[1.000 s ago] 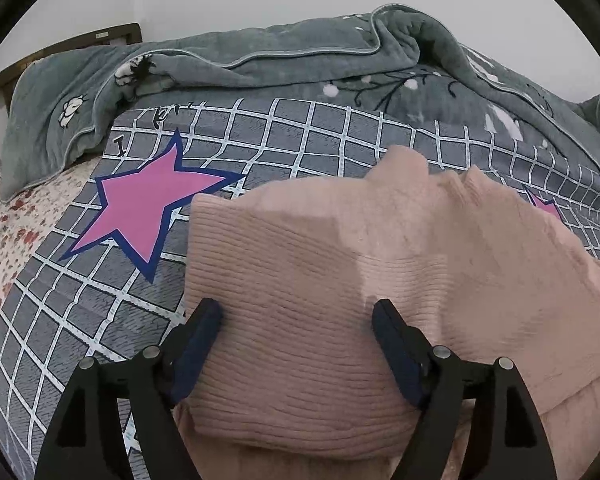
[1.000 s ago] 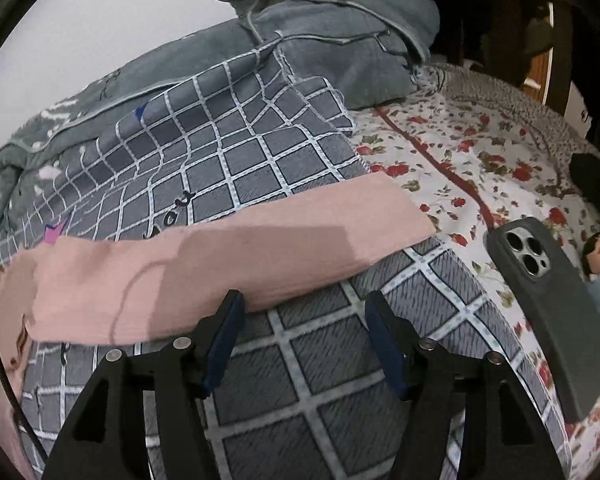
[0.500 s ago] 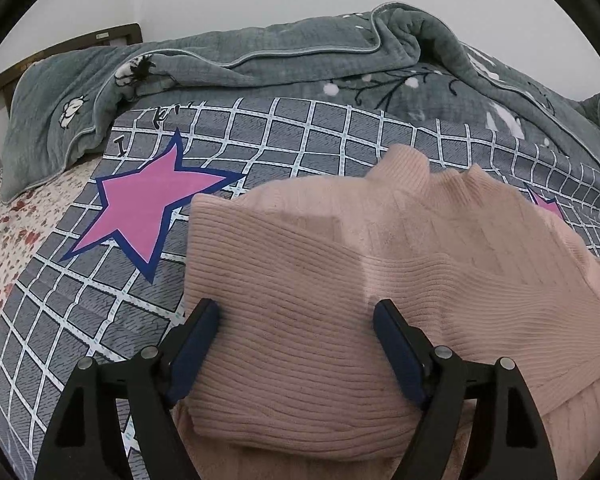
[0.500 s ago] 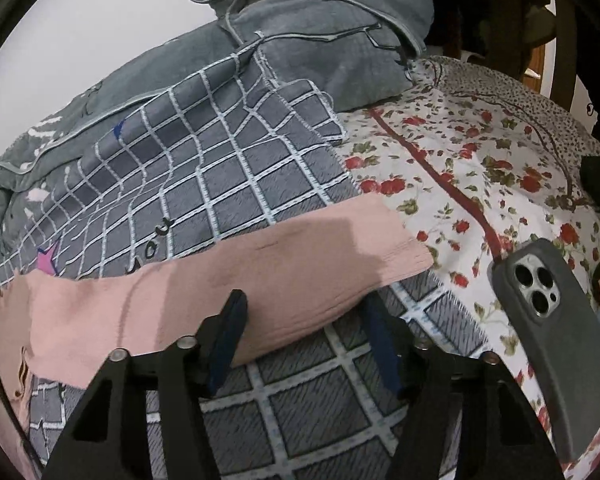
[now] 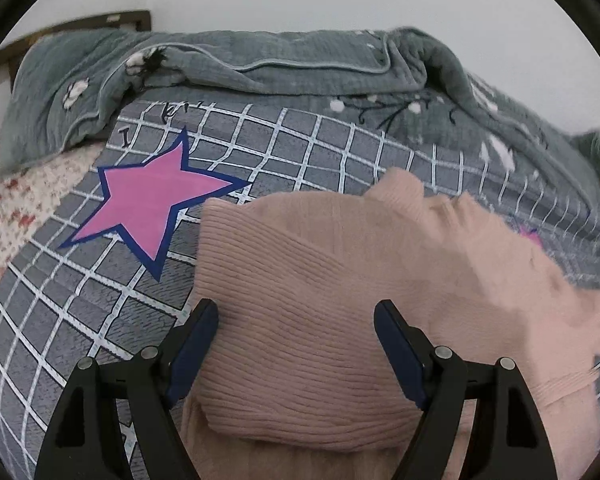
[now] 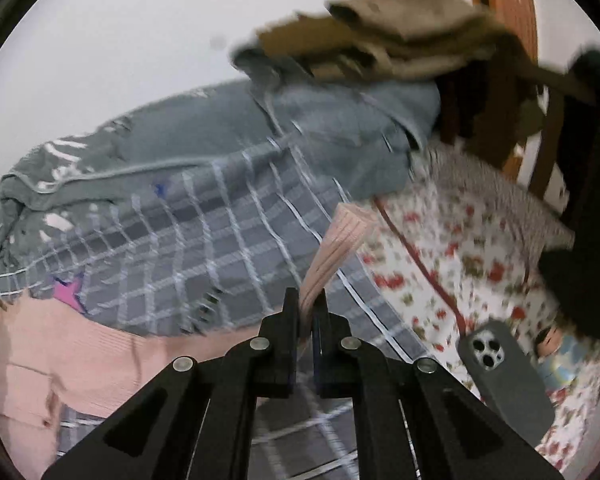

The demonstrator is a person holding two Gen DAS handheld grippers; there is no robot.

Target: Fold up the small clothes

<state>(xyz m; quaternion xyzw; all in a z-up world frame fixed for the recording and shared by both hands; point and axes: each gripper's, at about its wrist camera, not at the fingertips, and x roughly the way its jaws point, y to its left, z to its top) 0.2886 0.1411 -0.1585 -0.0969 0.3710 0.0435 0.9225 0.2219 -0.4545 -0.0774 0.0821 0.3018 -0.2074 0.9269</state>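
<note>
In the left wrist view, the left hand-held gripper fills the lower part of the frame with its blue-padded fingers spread wide apart, holding nothing; between them lies the ribbed pink sweater, whose folded body covers the lower centre and right of the frame. The sweater rests on a grey checked bedspread with a pink star printed at centre left, and a rumpled grey-green blanket is heaped along the upper part of the frame. A floral sheet shows at the left edge. In the right wrist view, the right hand-held gripper sits at lower centre with its fingers pressed together on the pink sleeve, which rises from the grip toward the middle of the frame, its ribbed cuff uppermost. The rest of the sweater lies at lower left on the checked bedspread. At lower right, on the floral sheet, lies a phone in a dark case, camera side up, with a small doll just beside it. This view is blurred.
</note>
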